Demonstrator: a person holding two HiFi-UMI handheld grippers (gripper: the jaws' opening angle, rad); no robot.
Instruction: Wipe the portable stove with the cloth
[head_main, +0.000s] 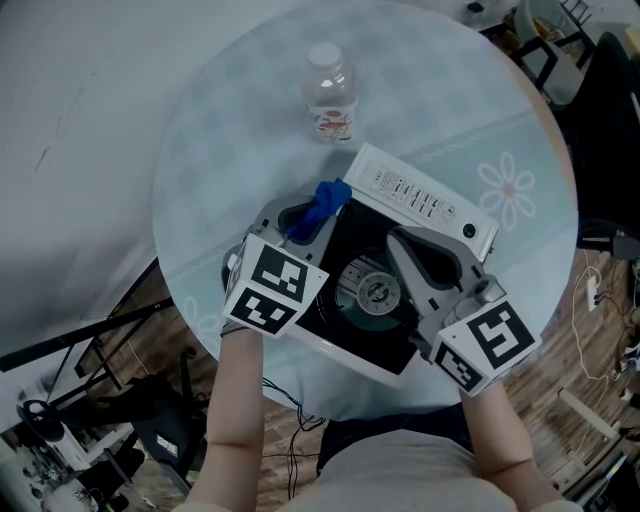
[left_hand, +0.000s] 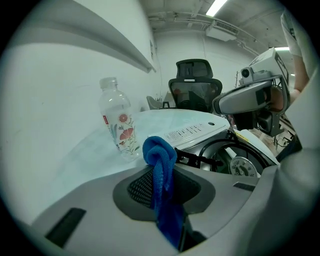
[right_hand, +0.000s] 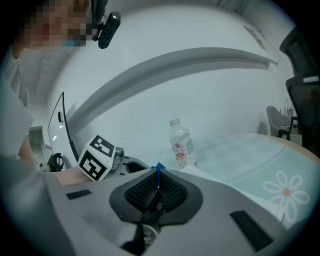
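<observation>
Pinches the blue cloth (head_main: 322, 204) in the left gripper (head_main: 306, 224) at centre frame, over the stove (head_main: 425, 195) at its upper-left edge. Holds the right gripper (head_main: 398, 244) with jaws pressed together above the burner (head_main: 378, 292), just right of centre. Shows a bottle (head_main: 330, 95) upright on the counter (head_main: 225, 135), top centre.

The portable stove (head_main: 420, 197) sits on the worktop (head_main: 220, 130) near its front edge. The bottle (head_main: 329, 95) stands behind it, apart. The cloth (head_main: 325, 203), between the jaws of the left gripper (head_main: 305, 222), is at the stove's left side. The right gripper (head_main: 400, 245) is above the stove's centre.
</observation>
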